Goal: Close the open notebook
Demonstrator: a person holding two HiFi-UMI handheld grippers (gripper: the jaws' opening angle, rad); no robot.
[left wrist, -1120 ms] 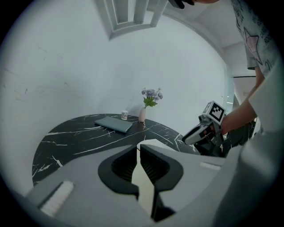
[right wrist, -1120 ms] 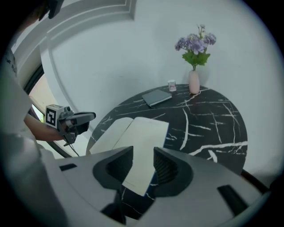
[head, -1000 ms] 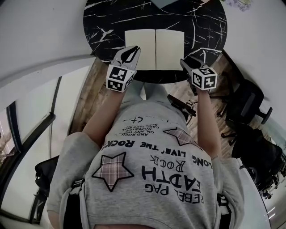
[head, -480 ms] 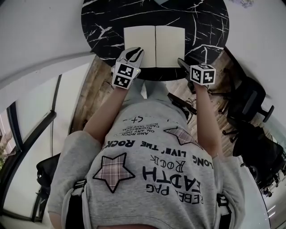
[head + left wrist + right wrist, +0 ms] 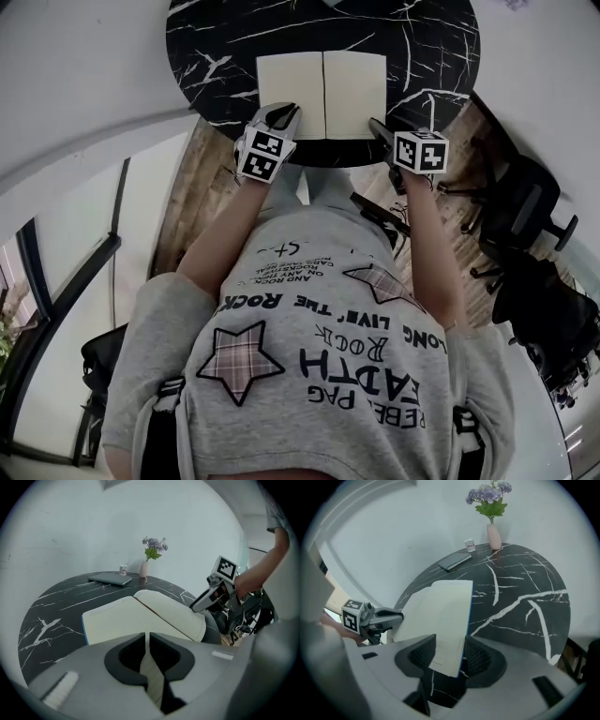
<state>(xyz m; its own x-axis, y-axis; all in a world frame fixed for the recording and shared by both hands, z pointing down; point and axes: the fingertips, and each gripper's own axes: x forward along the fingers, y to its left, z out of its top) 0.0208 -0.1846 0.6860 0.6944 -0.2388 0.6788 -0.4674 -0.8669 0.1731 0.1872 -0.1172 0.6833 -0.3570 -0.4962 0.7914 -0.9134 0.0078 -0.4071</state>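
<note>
Both grippers have sunk toward the open notebook [image 5: 322, 94], flat at the table's [image 5: 216, 47] near edge. Left gripper [image 5: 281, 114] is pressed together; right gripper's [image 5: 378, 129] jaws have just been opening and stand spread by its near right corner. Light and floppy, I judge; take the cover edge.

One overhead, two low over notebook [image 5: 322, 82]

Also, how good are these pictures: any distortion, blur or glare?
Head view: sharp and evenly lit, but the notebook pages are nearly washed out. Left gripper view: strong fisheye with a dark round border and no glare. Right gripper view: same distortion, yet the vase is clear.
</note>
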